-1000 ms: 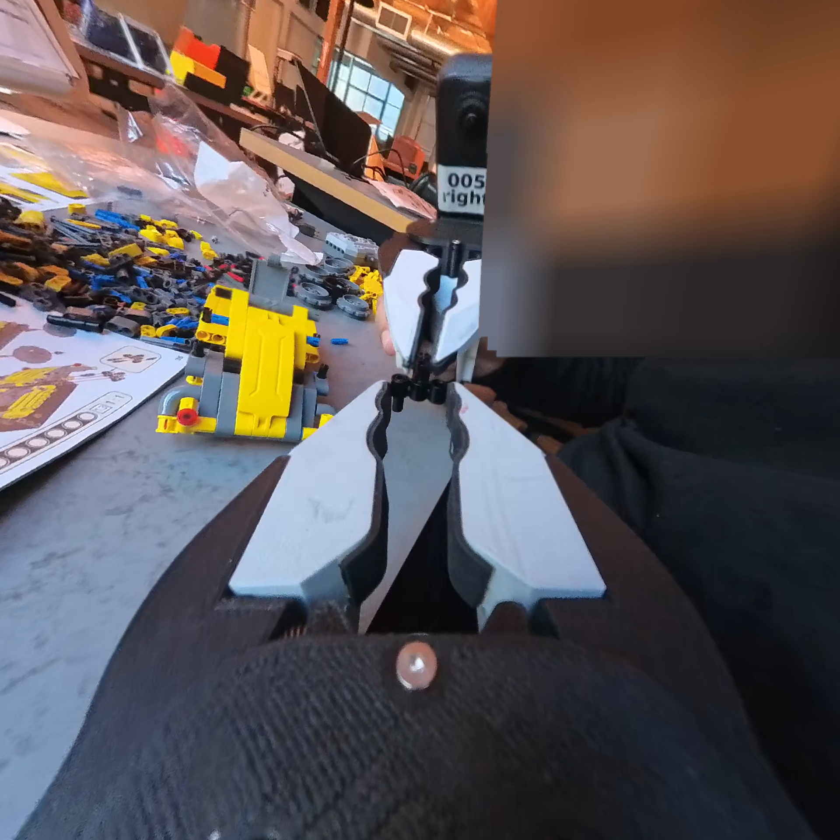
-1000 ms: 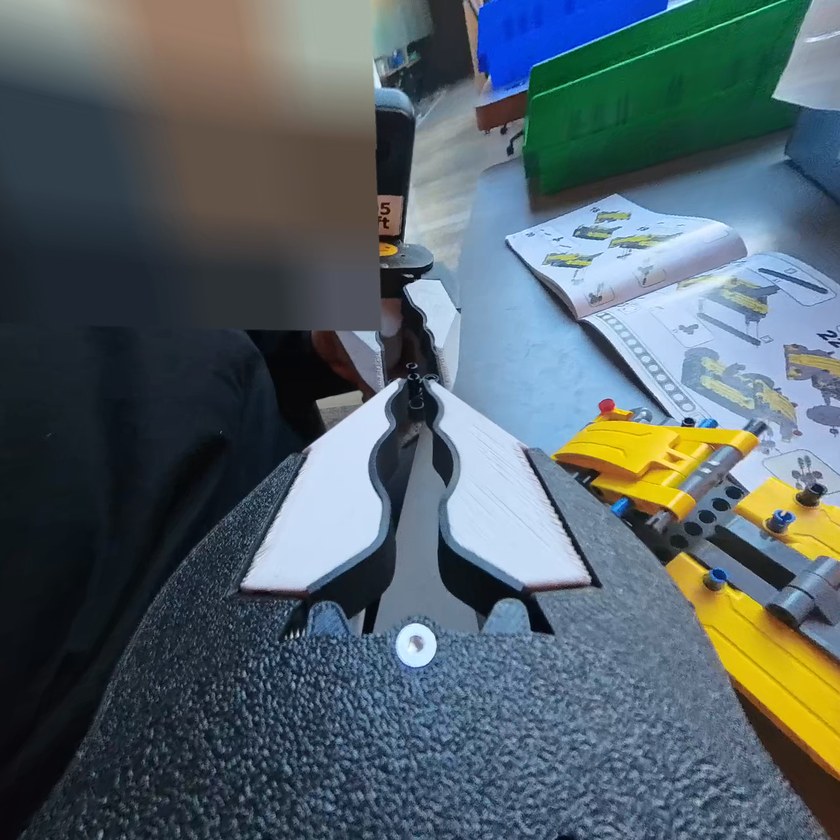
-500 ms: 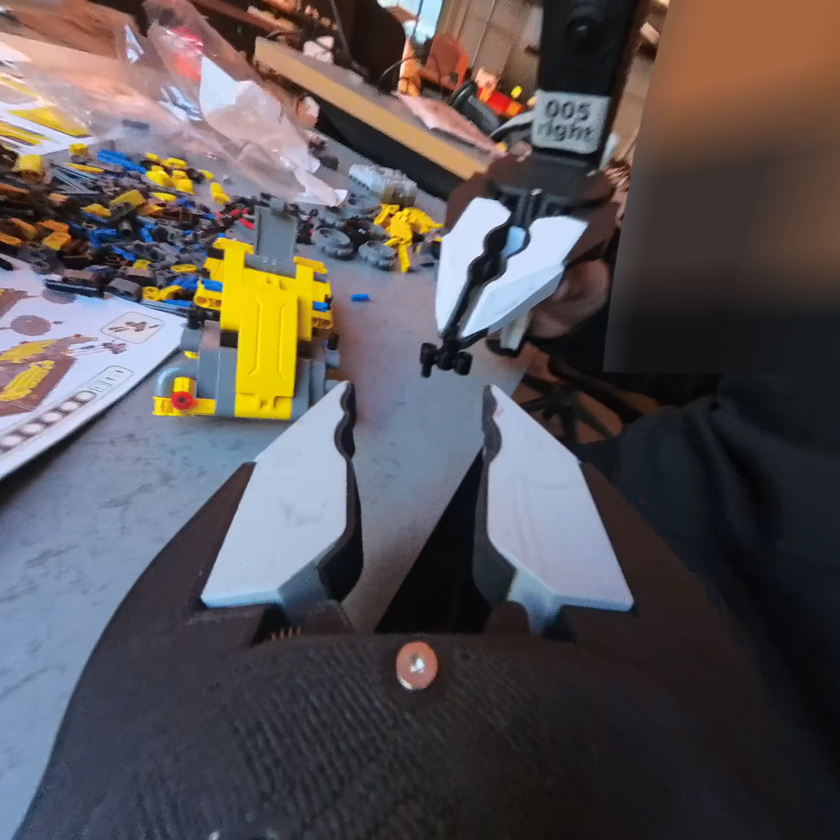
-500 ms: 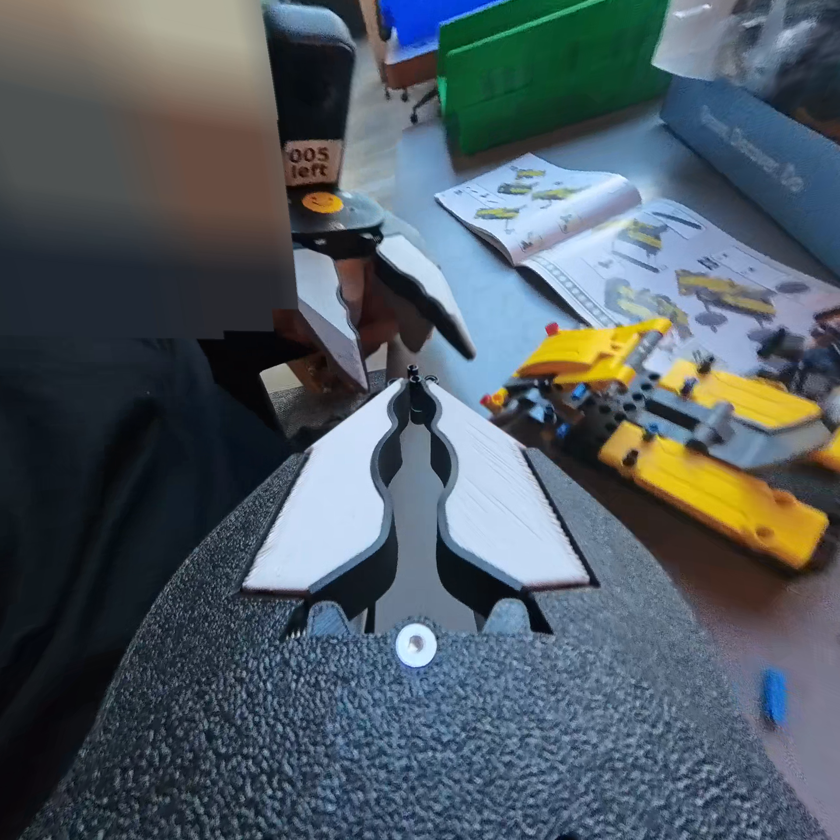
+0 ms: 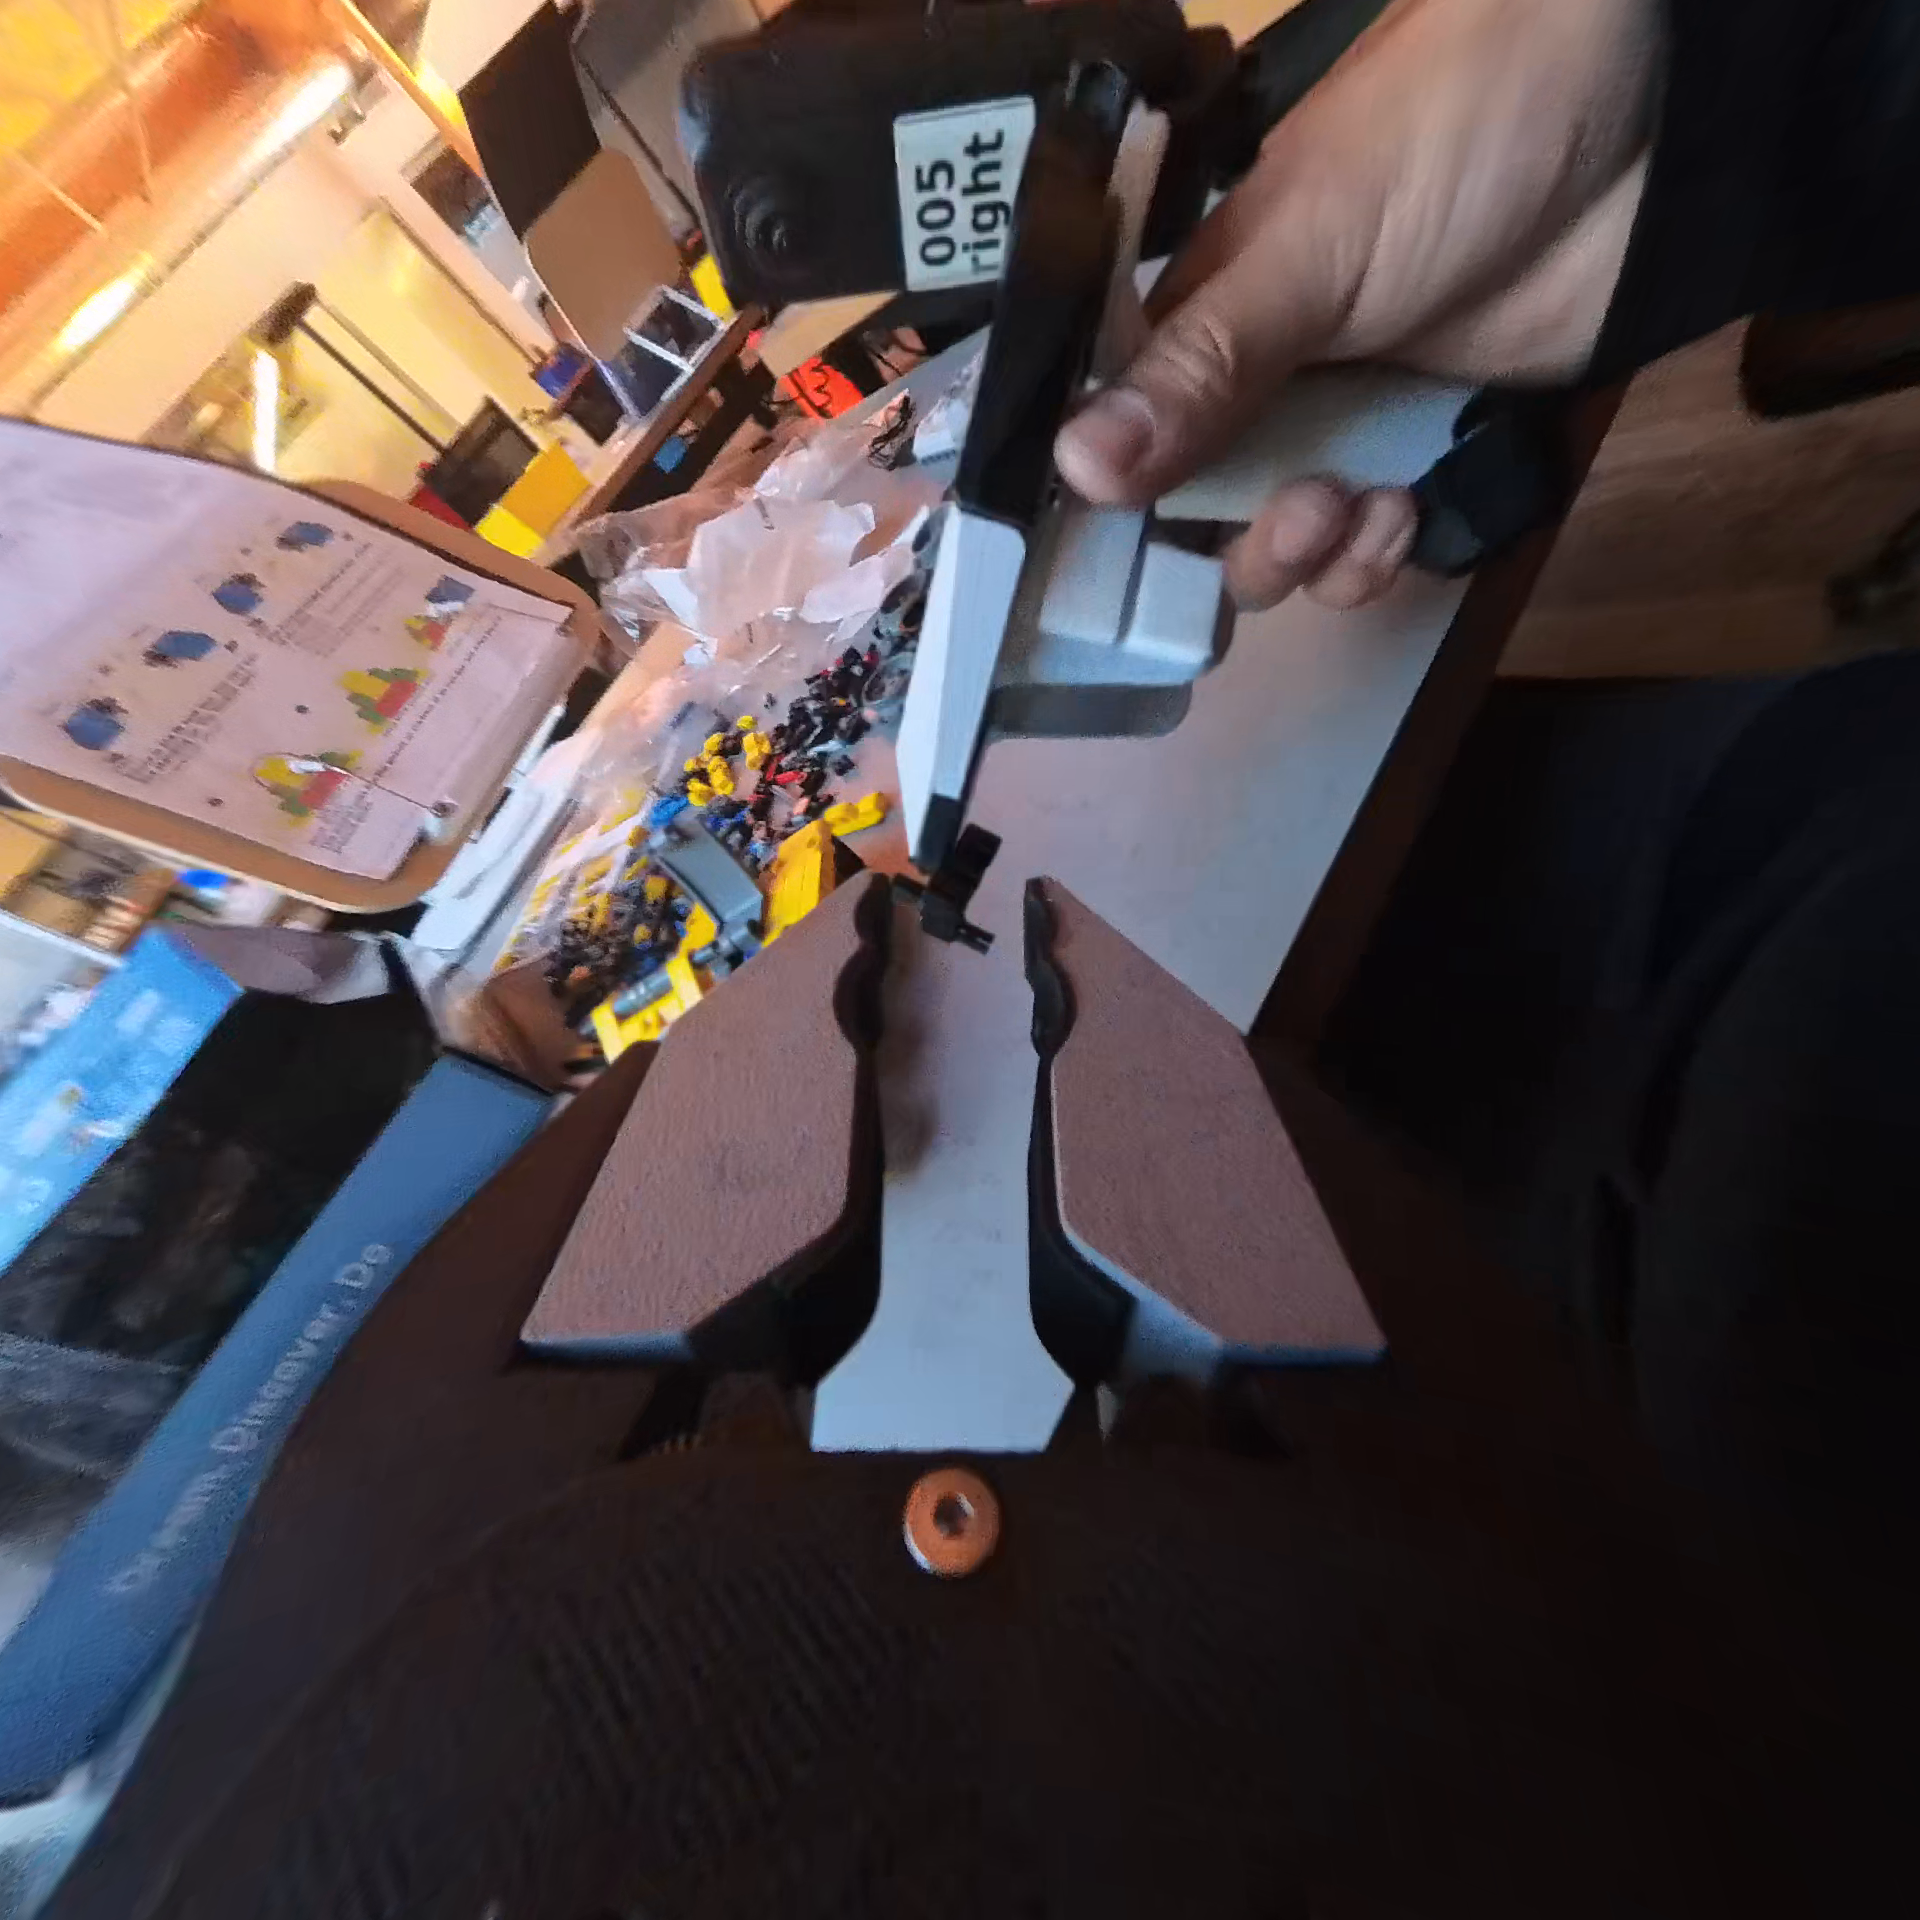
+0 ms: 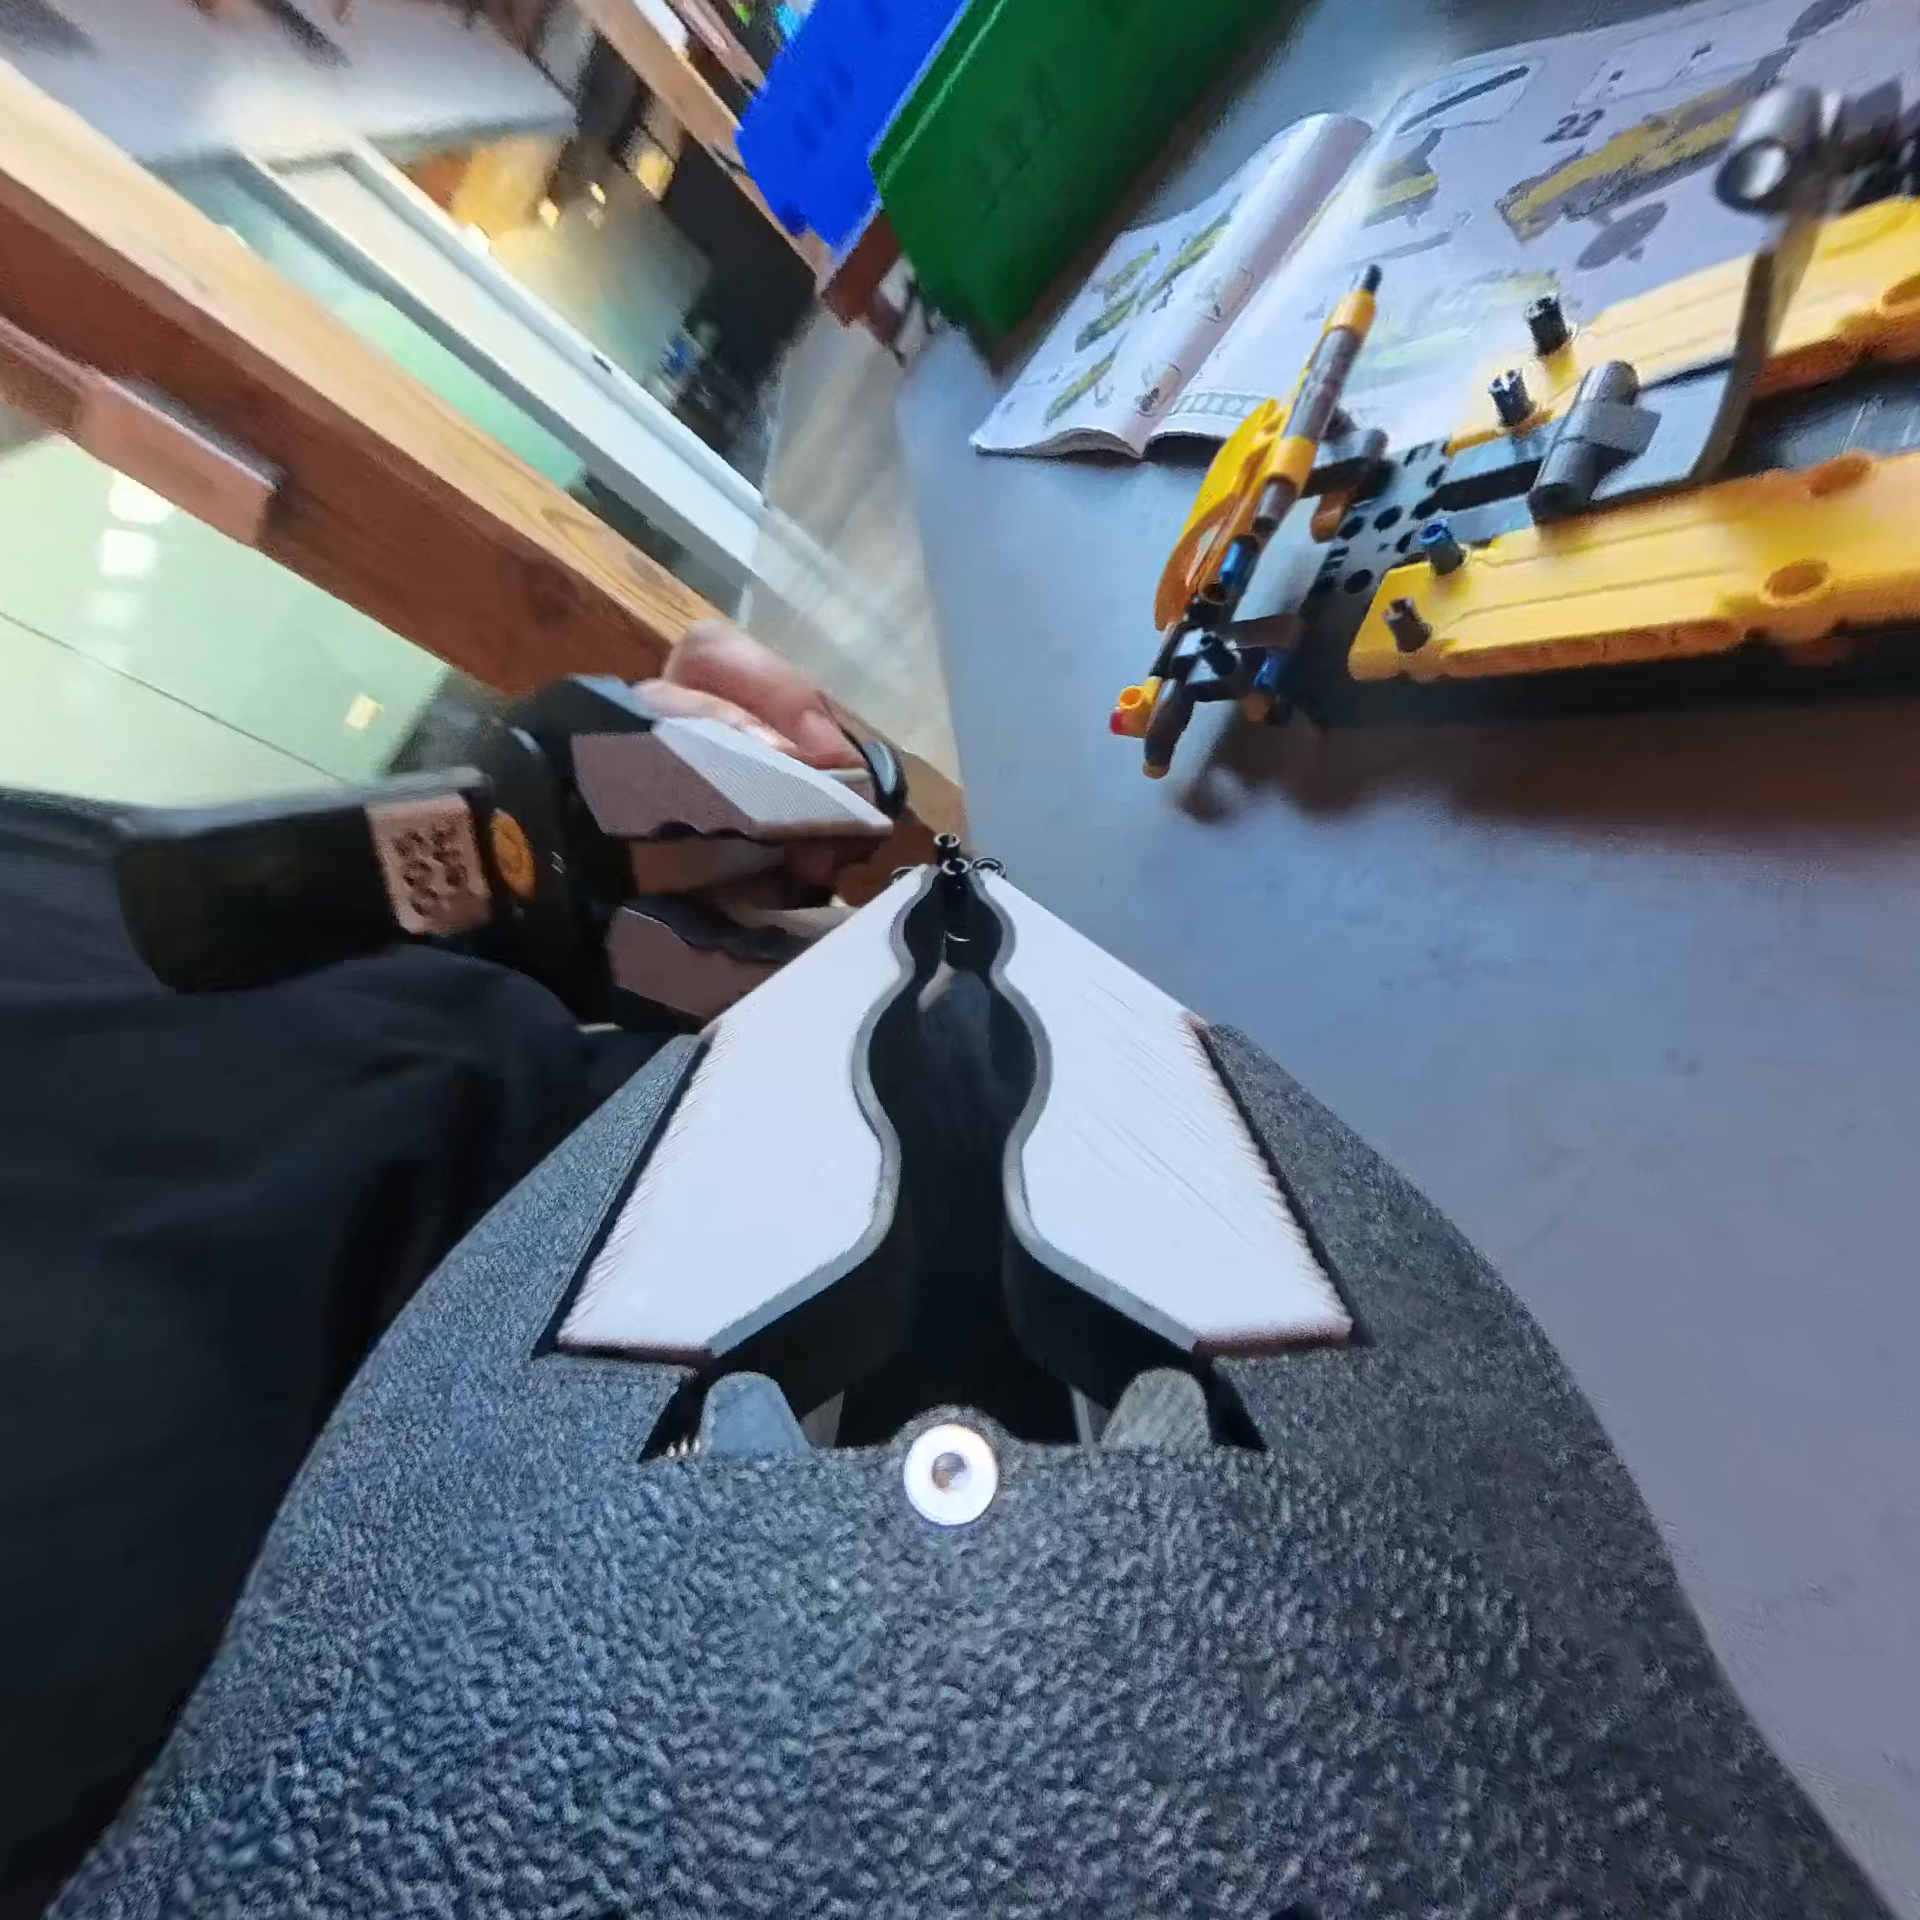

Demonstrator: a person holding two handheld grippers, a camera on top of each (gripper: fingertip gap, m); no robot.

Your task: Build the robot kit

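A: Right wrist view: right gripper [image 6: 951, 881] clenched on a small black connector [image 6: 948, 852], mostly hidden between its tips.

B: Left gripper [image 5: 958, 896] released, connector [image 5: 954, 883] just beyond; yellow model [image 6: 1621, 540] cut off, blurred.

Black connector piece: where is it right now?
The black connector piece is pinched at the right gripper tips, above the table edge; in the left wrist view it sits just ahead of the open left gripper.
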